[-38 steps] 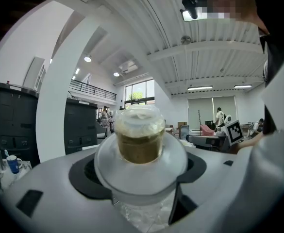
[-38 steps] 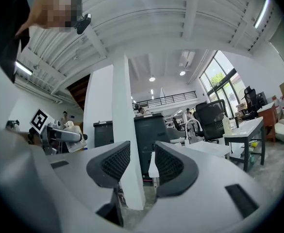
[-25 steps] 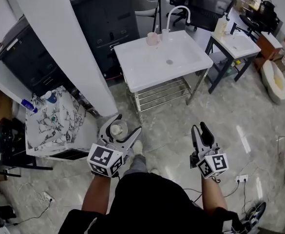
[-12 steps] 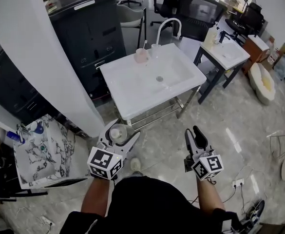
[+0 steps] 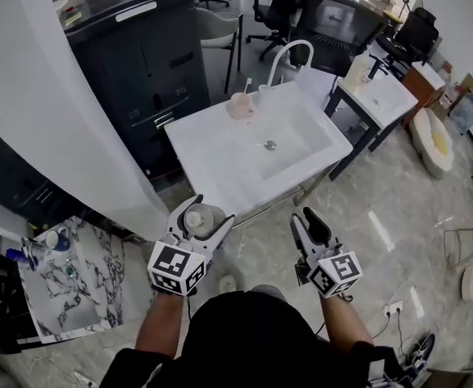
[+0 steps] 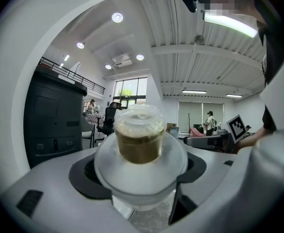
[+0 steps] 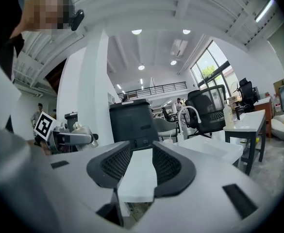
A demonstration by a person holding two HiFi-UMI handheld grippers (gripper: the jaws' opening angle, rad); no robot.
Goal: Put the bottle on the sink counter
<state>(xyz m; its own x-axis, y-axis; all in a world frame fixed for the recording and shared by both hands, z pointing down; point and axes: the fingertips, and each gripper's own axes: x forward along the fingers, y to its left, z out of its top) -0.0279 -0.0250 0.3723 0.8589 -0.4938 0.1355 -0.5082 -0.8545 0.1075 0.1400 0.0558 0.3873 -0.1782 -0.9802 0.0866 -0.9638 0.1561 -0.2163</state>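
I hold a clear bottle (image 5: 197, 217) with a pale cap upright in my left gripper (image 5: 200, 221), whose jaws are shut on its body. In the left gripper view the bottle (image 6: 139, 140) fills the centre, with brownish liquid in its neck, and the left gripper (image 6: 139, 176) clasps its wide lower part. It hangs over the floor just short of the front edge of the white sink counter (image 5: 220, 148). My right gripper (image 5: 310, 221) is beside it, a little to the right, open by a narrow gap and empty. In the right gripper view, the sink counter (image 7: 209, 147) lies ahead of the right gripper (image 7: 142, 166).
On the counter's back edge stand a curved white faucet (image 5: 289, 55) and a pink cup (image 5: 240, 107). A black cabinet (image 5: 139, 47) is behind left, a white pillar (image 5: 50, 120) at left. A second small sink table (image 5: 386, 95) stands to the right, a marble-topped table (image 5: 74, 289) at lower left.
The person has stepped towards the white sink. Both grippers, the left one still with the bottle, are now closer to its front edge. The marble-topped table has slid away to the lower left.
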